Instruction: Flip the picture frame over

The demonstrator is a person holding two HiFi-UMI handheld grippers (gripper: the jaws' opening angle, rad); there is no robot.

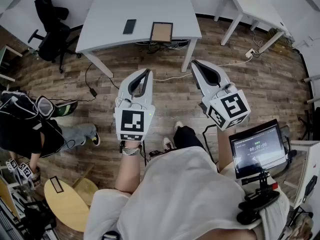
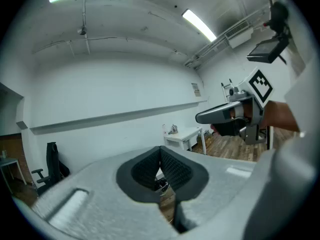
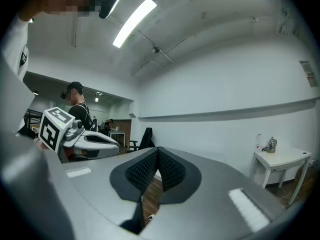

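Nearest the lens: white-shirted torso (image 1: 185, 194) of the operator, filling 6 o'clock of the head view.

Task object: small dark-rimmed rectangular picture frame with a brown panel facing up (image 1: 161, 32). Lying flat at 12 o'clock, at the near edge of the large white rectangular table (image 1: 115, 9). Not gripped, not touched. Cannot tell whether the brown face is front or back.

Progress: judged not begun. Approach, grasp, turn-over and set-down all left.

At the frame's 9 o'clock, near but apart: black slab phone (image 1: 129, 26).

Outward, well short of the table: left grey two-jaw gripper (image 1: 146, 72) at 11 o'clock of the torso, right grey two-jaw gripper (image 1: 195, 63) at 1 o'clock. Both held about level with tongs pressed together and nothing between the pads, confirmed in the left gripper view (image 2: 160, 149) and the right gripper view (image 3: 157, 150).

Count:
- frames 1
- phones 1
- grippers 2
- white tables 2, the second being the small white side table (image 1: 250, 4) at 1 o'clock
- black office chairs 1 (image 1: 50, 26), at 10 o'clock
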